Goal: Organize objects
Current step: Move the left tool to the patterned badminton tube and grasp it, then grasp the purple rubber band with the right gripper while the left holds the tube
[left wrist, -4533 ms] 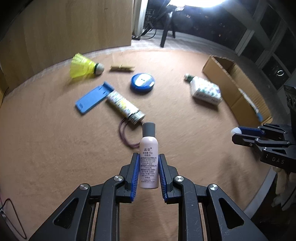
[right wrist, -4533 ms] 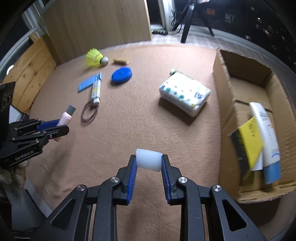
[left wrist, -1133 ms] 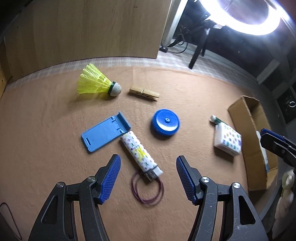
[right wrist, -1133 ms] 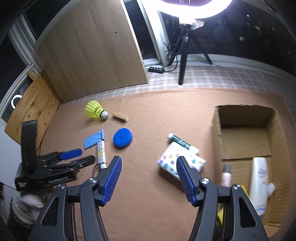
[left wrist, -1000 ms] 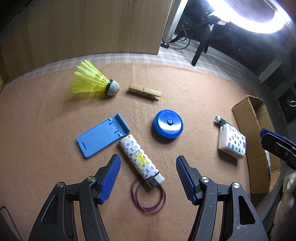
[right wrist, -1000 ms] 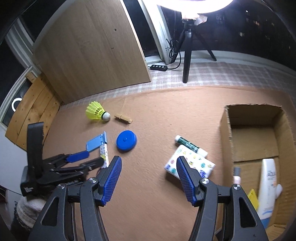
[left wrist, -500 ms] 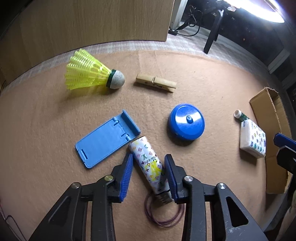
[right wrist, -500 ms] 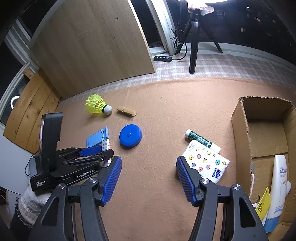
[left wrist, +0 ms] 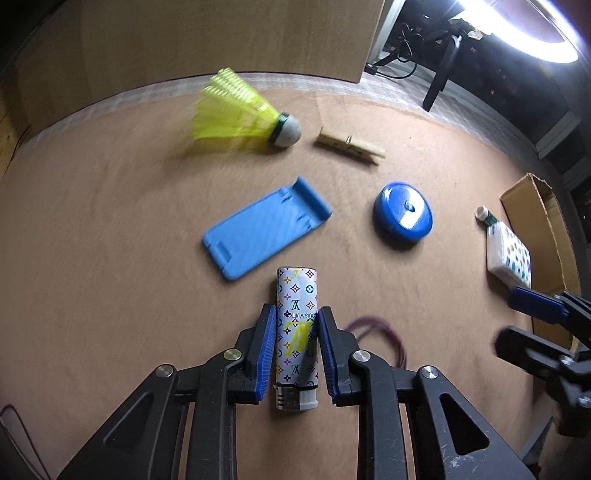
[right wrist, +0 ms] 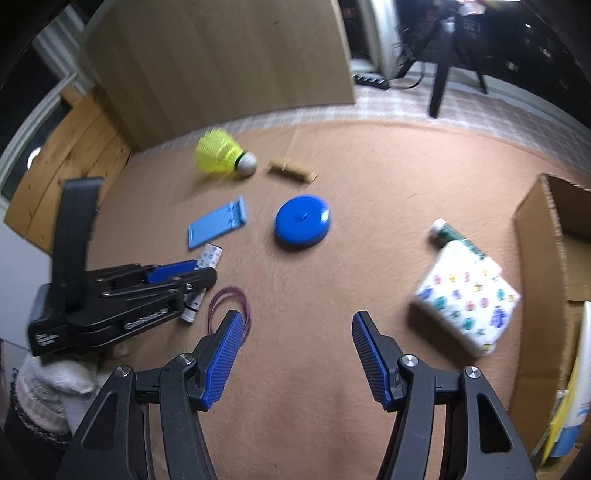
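Partly, the left claw (left wrist: 296, 339) hides the lighter (left wrist: 296, 295).

One shuttlecock (left wrist: 243, 110), one clothespin (left wrist: 350, 147), one lighter (left wrist: 296, 332), two hand-held grippers, one box (right wrist: 546, 236)

Under me: brown felt mat (left wrist: 92, 221), w/ a crease line running away toward the far edge. Past its far edge, a strip of pale checked floor (right wrist: 480, 107). A big wooden board (left wrist: 221, 33) stands upright at the back, btwn mat and wall. Right of it, a black tripod (right wrist: 439, 85) on the checked floor, ring light (left wrist: 517, 33) glaring above. Black power strip (right wrist: 371, 82) just beside the board's foot, cables behind. Pine plank panel (right wrist: 74, 155) at far left.
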Demonstrator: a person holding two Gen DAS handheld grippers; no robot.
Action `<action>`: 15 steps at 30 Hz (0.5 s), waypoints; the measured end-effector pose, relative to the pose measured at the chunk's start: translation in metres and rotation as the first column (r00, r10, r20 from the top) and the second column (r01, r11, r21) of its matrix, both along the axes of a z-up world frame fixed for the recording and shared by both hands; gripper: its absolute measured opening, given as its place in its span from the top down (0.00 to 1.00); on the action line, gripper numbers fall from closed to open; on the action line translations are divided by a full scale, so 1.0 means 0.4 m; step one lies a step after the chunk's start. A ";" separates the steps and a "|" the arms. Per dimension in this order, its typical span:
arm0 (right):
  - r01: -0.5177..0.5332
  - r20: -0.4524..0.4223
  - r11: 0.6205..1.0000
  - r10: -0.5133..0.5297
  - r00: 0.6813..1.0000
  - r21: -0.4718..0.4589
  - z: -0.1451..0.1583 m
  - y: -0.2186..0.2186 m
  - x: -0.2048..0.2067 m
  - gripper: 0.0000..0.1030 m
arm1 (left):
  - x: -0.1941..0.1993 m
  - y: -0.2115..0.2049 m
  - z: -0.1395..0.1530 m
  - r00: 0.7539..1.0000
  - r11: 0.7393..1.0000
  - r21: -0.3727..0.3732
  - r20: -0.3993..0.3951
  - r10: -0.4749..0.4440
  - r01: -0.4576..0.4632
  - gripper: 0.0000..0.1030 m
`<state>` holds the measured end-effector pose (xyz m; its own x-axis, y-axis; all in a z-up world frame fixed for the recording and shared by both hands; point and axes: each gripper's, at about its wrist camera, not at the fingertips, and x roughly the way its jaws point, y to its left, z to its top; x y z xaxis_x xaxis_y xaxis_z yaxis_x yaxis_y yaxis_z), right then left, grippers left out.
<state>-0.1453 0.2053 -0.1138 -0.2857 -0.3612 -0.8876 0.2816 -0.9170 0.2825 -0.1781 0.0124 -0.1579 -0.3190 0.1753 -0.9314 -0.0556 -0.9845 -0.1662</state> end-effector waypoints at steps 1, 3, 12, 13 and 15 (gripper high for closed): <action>-0.012 0.008 1.000 0.012 1.000 0.010 -0.011 -0.013 0.001 0.44 | 0.010 -0.004 0.000 1.000 1.000 -0.002 0.000 0.000 0.000 0.76; -0.037 0.019 0.999 0.036 0.999 0.028 -0.029 -0.037 0.001 0.44 | 0.037 -0.012 0.003 1.000 1.000 -0.015 -0.005 0.002 -0.002 0.76; -0.124 0.009 0.981 0.125 0.992 0.148 -0.067 -0.131 -0.008 0.44 | 0.094 -0.031 0.010 1.000 0.999 -0.035 -0.020 0.010 -0.011 0.58; -0.131 0.009 0.979 0.131 0.991 0.156 -0.069 -0.136 -0.009 0.45 | 0.095 -0.030 0.011 1.000 0.999 -0.031 -0.020 0.010 -0.011 0.58; -0.145 0.010 0.974 0.145 0.989 0.174 -0.075 -0.147 -0.010 0.53 | 0.102 -0.035 0.010 1.000 0.999 -0.033 -0.019 0.006 -0.007 0.58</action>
<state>-0.1493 0.1464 -0.1437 -0.2444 -0.2389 -0.9398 0.4156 -0.9014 0.1210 -0.1371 -0.0016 -0.1541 -0.3378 0.1419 -0.9304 -0.0517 -0.9899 -0.1322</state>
